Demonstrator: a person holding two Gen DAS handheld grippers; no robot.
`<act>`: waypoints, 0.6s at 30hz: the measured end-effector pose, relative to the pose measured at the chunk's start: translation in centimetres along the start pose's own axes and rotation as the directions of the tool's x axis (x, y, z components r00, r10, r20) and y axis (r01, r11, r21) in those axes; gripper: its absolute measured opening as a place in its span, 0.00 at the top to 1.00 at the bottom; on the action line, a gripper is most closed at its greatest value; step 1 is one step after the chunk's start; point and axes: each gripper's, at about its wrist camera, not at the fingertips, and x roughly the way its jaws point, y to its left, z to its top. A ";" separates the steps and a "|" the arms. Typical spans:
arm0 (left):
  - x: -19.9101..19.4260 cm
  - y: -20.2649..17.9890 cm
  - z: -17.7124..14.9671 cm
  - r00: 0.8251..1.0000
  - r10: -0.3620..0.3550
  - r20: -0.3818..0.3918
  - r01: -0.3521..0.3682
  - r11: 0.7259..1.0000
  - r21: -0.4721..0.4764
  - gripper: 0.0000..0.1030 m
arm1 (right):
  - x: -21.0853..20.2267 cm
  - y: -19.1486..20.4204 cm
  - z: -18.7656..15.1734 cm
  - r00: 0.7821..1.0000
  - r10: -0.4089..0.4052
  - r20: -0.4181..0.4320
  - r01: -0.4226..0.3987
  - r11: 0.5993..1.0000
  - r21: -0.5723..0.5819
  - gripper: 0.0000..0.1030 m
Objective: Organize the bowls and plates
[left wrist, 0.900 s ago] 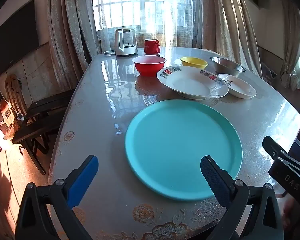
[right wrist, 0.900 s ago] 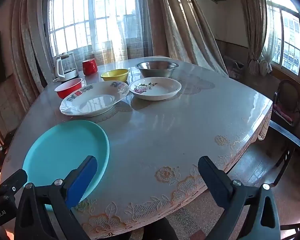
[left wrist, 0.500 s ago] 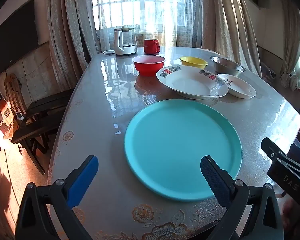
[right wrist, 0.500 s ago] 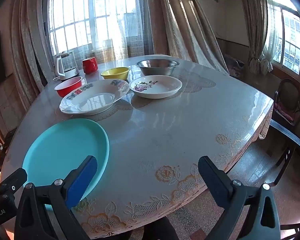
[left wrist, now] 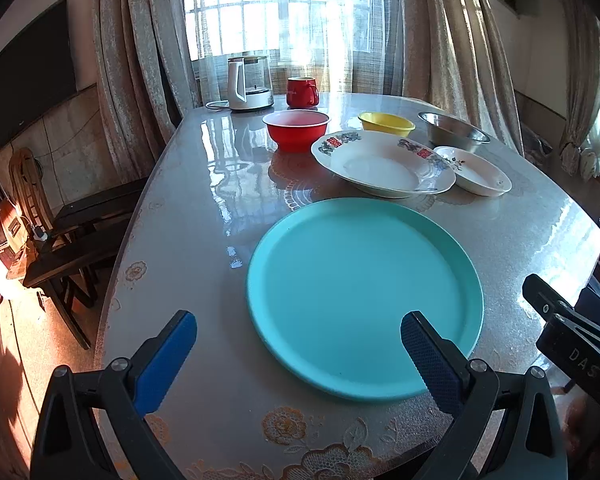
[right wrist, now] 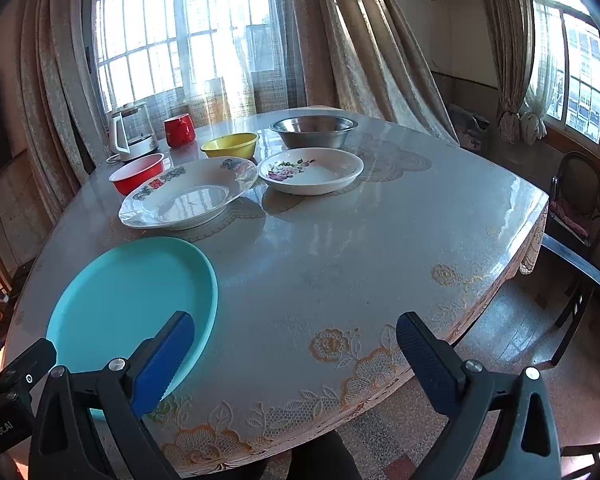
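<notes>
Fingers of both grippers stand wide apart with nothing between them. The left gripper (left wrist: 298, 340) hangs over the near edge of the tabletop (left wrist: 204, 216), its blue textured pads framing the near rim of the teal plate (left wrist: 364, 296); the right gripper (right wrist: 294, 338) hangs further right, over bare tabletop and its printed lace-flower border, with only the left pad overlapping the teal plate's rim.

That plate is large, round, flat and matte, with a low raised lip, and lies nearest the person. Behind it sits the big white plate (left wrist: 384, 166), glossy, wide-rimmed and scalloped, with red and dark floral marks. Just right of it lies the small white dish (left wrist: 474, 170); the right wrist view shows its pink flower spray clearly, which the left view hardly does. Further back stand the red bowl (left wrist: 297, 129), the yellow bowl (left wrist: 386, 123) and the shiny steel bowl (left wrist: 454, 132), all upright and apart from each other.

At the far edge are a glass kettle (left wrist: 250, 83) and a red mug (left wrist: 302, 92).

Only the left wrist view shows the dark wall screen (left wrist: 28, 112) and a dark bench (left wrist: 84, 236); only the right view shows a side window (right wrist: 572, 80) and a round-backed chair (right wrist: 580, 200). The tabletop is glossy, under a clear cover.
</notes>
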 end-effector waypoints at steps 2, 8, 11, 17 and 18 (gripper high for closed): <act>0.0 0.0 0.0 1.000 0.001 0.000 -0.001 1.000 0.001 0.00 | 0.0 0.0 0.0 1.000 0.001 0.000 -0.001 1.000 0.001 0.00; 0.0 0.0 0.0 1.000 -0.001 0.000 0.001 1.000 0.002 0.00 | -0.1 -0.1 -0.1 1.000 -0.002 -0.002 0.002 1.000 0.001 0.00; -0.1 -0.1 -0.1 1.000 -0.001 0.001 0.001 1.000 0.002 0.00 | 0.0 -0.1 -0.1 1.000 0.001 -0.007 0.000 1.000 0.002 0.00; -0.1 -0.1 -0.1 1.000 0.001 0.001 -0.001 1.000 0.002 0.00 | 0.0 -0.1 0.0 1.000 0.004 -0.003 -0.004 1.000 -0.002 0.00; -0.2 0.0 -0.1 1.000 0.001 0.001 -0.001 1.000 0.001 0.00 | 0.0 -0.1 0.0 1.000 0.005 -0.002 -0.005 1.000 -0.002 0.00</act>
